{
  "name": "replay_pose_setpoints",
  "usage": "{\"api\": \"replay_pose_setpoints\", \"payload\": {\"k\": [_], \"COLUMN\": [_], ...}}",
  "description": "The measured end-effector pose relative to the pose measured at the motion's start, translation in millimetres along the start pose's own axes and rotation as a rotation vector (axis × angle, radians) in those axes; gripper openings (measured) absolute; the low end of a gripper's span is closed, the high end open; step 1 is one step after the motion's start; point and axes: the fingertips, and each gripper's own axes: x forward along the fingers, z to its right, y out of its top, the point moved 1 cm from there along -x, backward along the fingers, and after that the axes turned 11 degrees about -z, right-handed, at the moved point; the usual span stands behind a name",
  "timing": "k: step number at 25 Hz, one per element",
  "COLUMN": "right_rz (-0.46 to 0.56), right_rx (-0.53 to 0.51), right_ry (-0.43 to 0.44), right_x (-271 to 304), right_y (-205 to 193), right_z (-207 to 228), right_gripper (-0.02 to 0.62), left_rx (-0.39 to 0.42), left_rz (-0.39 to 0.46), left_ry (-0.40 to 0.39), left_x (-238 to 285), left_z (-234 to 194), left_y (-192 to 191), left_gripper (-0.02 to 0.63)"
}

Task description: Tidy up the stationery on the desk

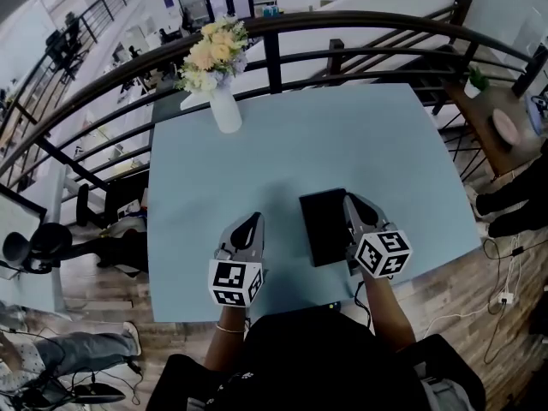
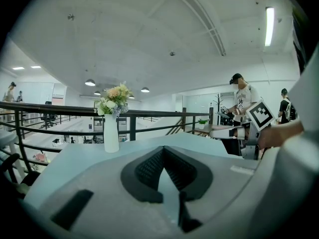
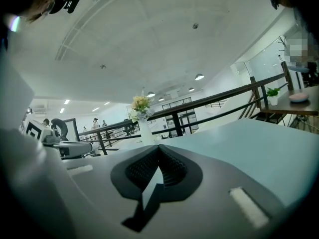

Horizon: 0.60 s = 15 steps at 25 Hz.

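A flat black rectangular case [image 1: 322,226] lies on the light blue desk [image 1: 291,144], near its front edge. My right gripper [image 1: 349,200] hovers over the case's right edge, its jaws closed together with nothing between them; in its own view its tips [image 3: 158,148] meet over the bare desk. To the left of the case, my left gripper [image 1: 254,219] is above the bare desk, also shut and empty, with its tips [image 2: 163,149] touching. Neither gripper view shows the case.
A white vase of flowers [image 1: 224,105] stands at the desk's far left corner, also visible as the vase [image 2: 110,133] and the vase [image 3: 145,131]. A black railing [image 1: 342,24] curves behind the desk. A wooden side table with a small plant [image 1: 476,82] stands to the right.
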Motion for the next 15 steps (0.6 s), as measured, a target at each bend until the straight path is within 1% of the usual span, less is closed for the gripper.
{"api": "replay_pose_setpoints", "payload": {"k": [6, 15], "right_rz": [-0.016, -0.012], "right_rx": [-0.022, -0.026], "right_ry": [-0.006, -0.008], "right_x": [-2.8, -6.6], "right_y": [-3.2, -3.5], "right_z": [-1.7, -5.0], "right_gripper": [0.006, 0.007], "left_rx": [0.002, 0.003], "left_rz": [0.002, 0.007], "left_ry": [-0.004, 0.001], "left_x": [-0.4, -5.2], "left_z": [2.7, 2.2], "left_y": [-1.3, -2.6], "left_gripper": [-0.006, -0.006]}}
